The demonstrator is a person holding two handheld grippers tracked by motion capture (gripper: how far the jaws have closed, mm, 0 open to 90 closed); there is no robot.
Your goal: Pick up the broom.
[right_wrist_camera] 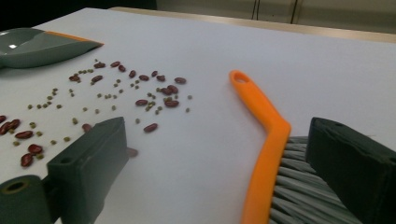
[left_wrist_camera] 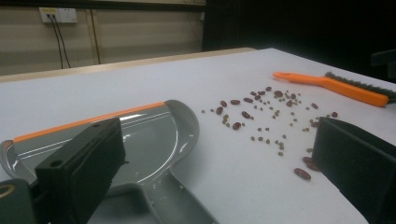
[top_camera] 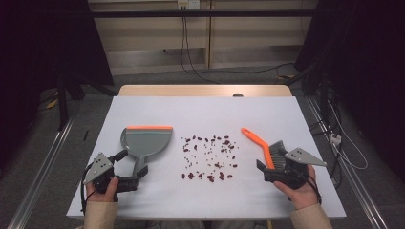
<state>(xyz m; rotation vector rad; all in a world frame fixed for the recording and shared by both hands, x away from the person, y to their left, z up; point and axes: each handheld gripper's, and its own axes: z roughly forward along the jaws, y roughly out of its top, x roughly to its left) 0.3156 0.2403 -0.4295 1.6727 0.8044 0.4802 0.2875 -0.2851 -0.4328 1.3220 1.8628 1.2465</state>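
Right now your left tool (top_camera: 135, 164) stands released, its jaws spread on either side of the handle of the grey plastic dustpan with an orange lip (top_camera: 144, 140), which lies flat toward the left edge of the white table (top_camera: 205, 200). Your right tool (top_camera: 270, 164) is released too, jaws wide around the grey bristles of the orange-handled brush (top_camera: 260, 142) lying near the right edge. Between them, dark red beans and small green beans (top_camera: 210, 157) lie scattered mid-table.
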